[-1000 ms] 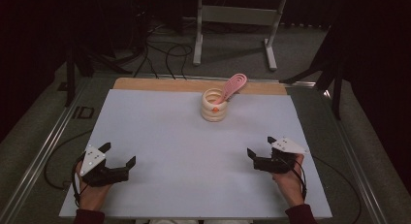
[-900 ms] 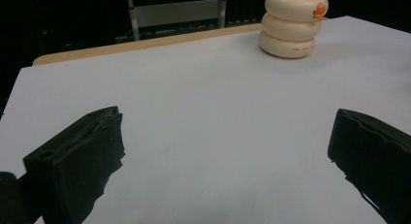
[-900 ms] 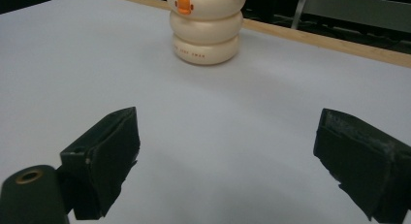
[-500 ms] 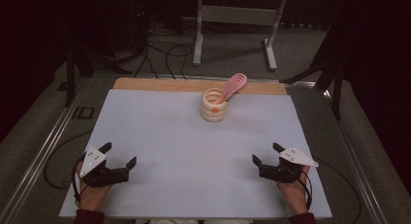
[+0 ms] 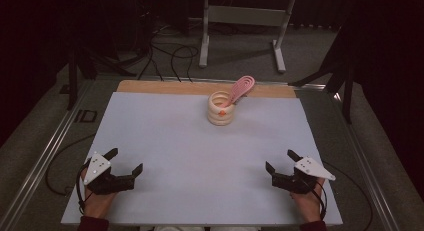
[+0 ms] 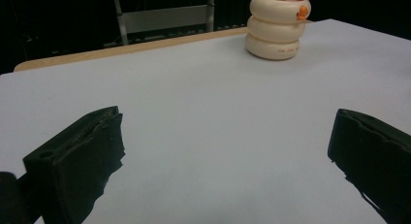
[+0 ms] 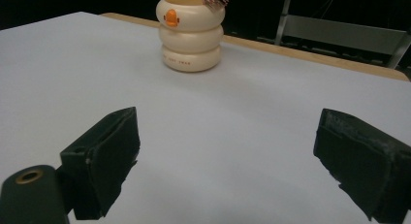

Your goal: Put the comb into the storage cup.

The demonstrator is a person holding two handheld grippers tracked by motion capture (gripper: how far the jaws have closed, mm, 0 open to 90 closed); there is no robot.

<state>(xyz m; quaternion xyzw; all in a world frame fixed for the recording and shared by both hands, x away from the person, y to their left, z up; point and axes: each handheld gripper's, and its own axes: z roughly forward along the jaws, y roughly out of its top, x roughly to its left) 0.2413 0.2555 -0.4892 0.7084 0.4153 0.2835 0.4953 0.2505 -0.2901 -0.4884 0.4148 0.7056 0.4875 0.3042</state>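
Observation:
A cream ribbed cup with a small orange mark stands near the far middle of the white table top. A pink comb-like tool leans out of the cup to the right. The cup appears far ahead in the left gripper view, and the cup also stands ahead in the right gripper view. My left gripper rests open at the near left. My right gripper rests open at the near right. Nothing lies between either pair of jaws.
A wooden strip runs along the table's far edge. Behind it stand a metal frame and floor cables. Metal rails flank the table's sides.
My right gripper has slid toward the near right corner of the table. The left gripper, cup and pink tool have stayed put.

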